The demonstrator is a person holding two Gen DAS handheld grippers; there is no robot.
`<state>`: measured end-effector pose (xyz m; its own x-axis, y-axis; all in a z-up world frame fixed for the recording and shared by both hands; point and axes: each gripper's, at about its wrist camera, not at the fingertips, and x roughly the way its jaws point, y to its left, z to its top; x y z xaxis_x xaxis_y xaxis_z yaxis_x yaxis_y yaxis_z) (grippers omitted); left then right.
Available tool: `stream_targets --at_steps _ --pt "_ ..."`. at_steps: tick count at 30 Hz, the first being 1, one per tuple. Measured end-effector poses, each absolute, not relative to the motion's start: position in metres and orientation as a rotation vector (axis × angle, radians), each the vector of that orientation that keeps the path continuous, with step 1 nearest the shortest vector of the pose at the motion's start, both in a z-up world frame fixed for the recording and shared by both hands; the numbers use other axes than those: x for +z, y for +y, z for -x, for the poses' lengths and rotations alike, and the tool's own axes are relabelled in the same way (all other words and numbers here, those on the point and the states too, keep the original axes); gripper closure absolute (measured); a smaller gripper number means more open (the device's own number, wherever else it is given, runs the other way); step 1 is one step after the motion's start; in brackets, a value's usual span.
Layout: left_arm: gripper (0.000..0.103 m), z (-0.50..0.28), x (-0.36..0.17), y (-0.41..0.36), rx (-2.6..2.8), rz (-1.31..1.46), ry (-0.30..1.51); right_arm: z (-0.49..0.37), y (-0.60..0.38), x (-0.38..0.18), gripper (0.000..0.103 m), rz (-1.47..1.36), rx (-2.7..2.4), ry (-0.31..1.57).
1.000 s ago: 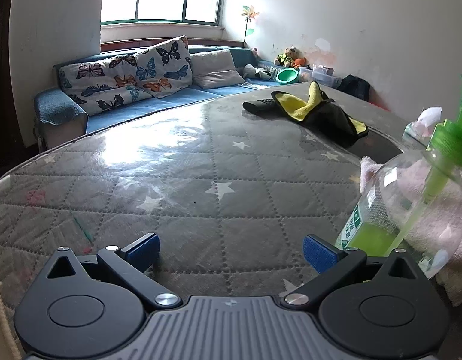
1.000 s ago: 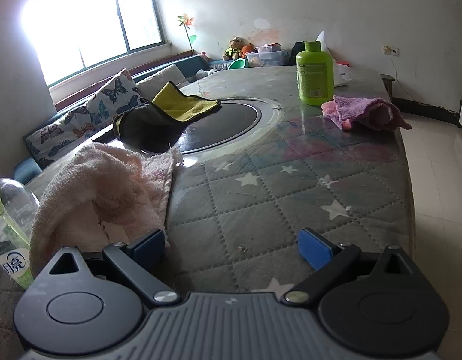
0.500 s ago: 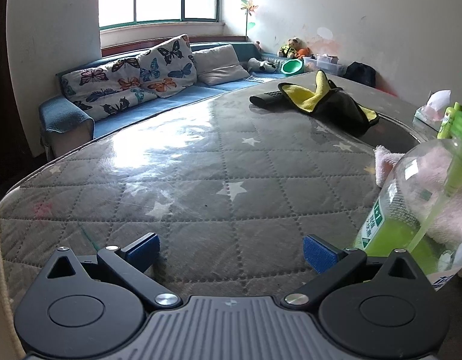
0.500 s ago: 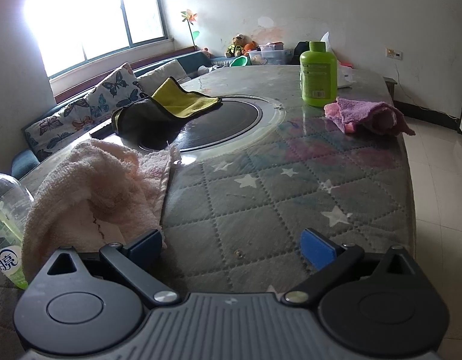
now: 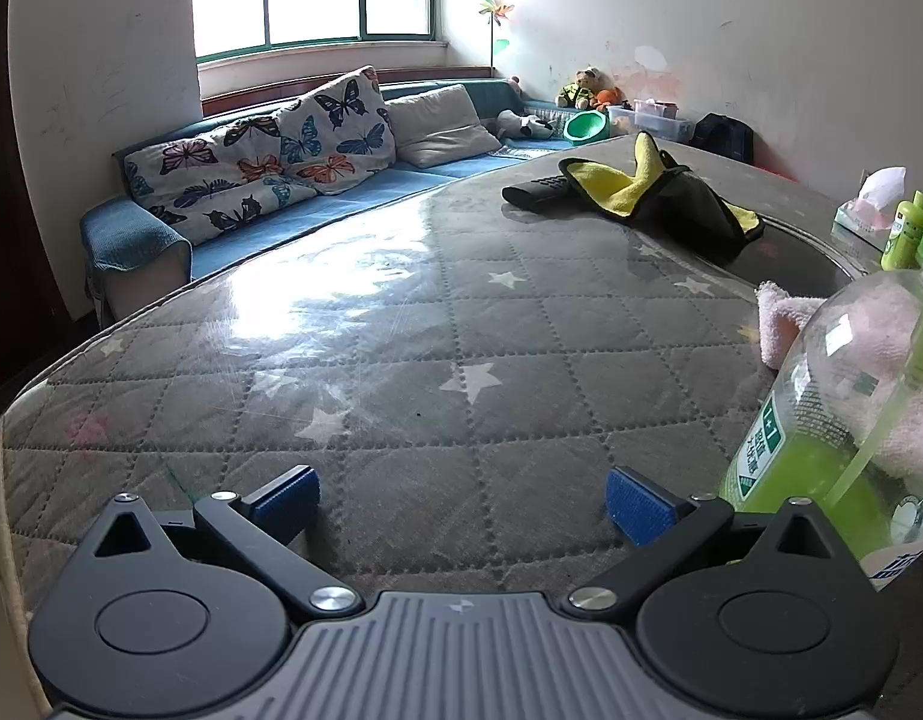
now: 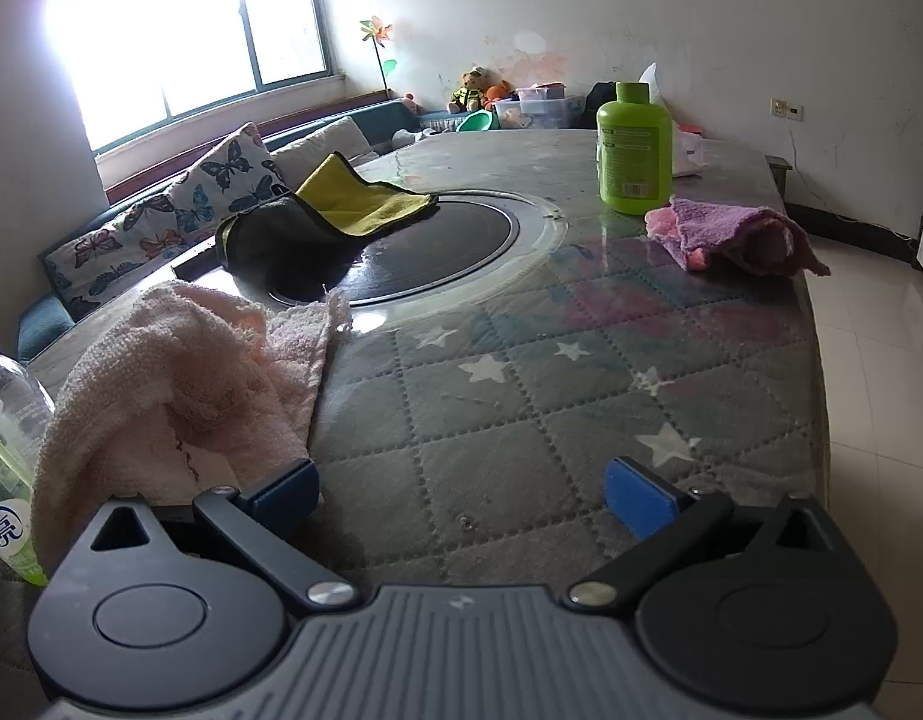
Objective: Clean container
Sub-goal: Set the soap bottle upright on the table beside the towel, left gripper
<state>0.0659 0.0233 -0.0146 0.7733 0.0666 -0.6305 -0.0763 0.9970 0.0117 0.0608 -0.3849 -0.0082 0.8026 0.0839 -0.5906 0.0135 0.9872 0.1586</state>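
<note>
The left gripper (image 5: 461, 501) hovers low over the near edge of the quilted star-patterned table (image 5: 401, 372), its blue-padded fingers spread wide with nothing between them. Just to its right stands the clear pump bottle (image 5: 845, 420), upright on the table, with green liquid in its lower part and a green dip tube slanting through it; the bottle is beside the gripper's right finger, outside the gap.

The right gripper (image 6: 461, 495) is likewise released, fingers wide apart and empty, over the same tabletop. Its left finger sits just in front of a rumpled pink towel (image 6: 179, 378), and the same pump bottle shows at the far left edge of this view, next to the towel.

Farther along the table a dark round inset plate (image 6: 437, 240) carries a black-and-yellow cloth (image 6: 335, 210), with a black remote control (image 5: 533, 192) lying at the cloth's edge. On the right side lies a purple cloth (image 6: 737, 234), and just behind it stands an opaque green bottle (image 6: 634, 150). Beyond the table, a blue sofa (image 5: 341, 198) with butterfly cushions (image 5: 269, 162) runs under the window.
</note>
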Motion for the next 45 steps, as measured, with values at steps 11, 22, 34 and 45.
stream_targets --at_steps 11,22,34,45 --pt "0.000 -0.065 -0.014 0.024 0.072 0.005 0.682 -0.056 -0.382 -0.007 0.000 -0.142 0.040 0.641" --pt "0.000 -0.035 -0.010 0.013 0.067 -0.018 0.656 -0.040 -0.379 -0.002 0.001 -0.152 0.059 0.631" --pt "0.000 0.004 -0.006 -0.006 0.022 0.008 0.690 -0.013 -0.379 0.011 0.005 -0.133 0.132 0.613" --pt "0.000 0.025 0.005 -0.034 -0.032 0.014 0.680 0.013 -0.367 0.016 0.005 -0.119 0.217 0.616"
